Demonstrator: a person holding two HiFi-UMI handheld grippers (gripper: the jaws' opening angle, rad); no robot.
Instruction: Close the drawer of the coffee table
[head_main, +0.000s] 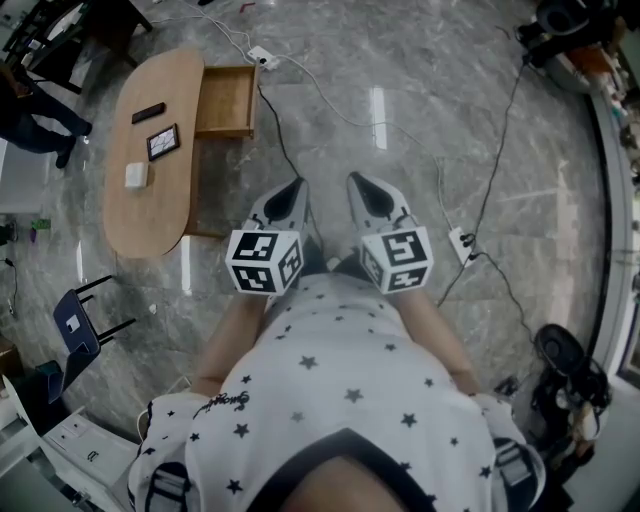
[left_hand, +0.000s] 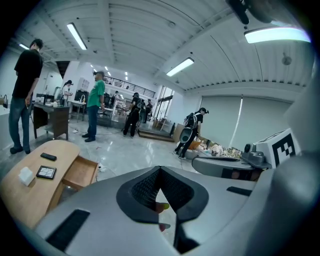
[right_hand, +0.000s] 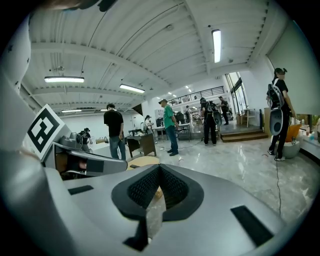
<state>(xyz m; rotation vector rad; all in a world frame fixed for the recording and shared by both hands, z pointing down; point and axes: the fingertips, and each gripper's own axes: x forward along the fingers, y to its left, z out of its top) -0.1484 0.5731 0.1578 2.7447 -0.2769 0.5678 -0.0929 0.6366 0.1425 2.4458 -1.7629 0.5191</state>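
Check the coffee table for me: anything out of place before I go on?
Yes: the drawer stands pulled out from the side of the coffee table, open and seemingly empty. A black cable trails across the floor just beside it. Nothing looks spilled or damaged.

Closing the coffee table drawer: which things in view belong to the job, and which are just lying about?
Job: open drawer, coffee table, left gripper, right gripper (both shut).
Lying about: black remote, dark tablet, white block on the tabletop; floor cables; blue chair.
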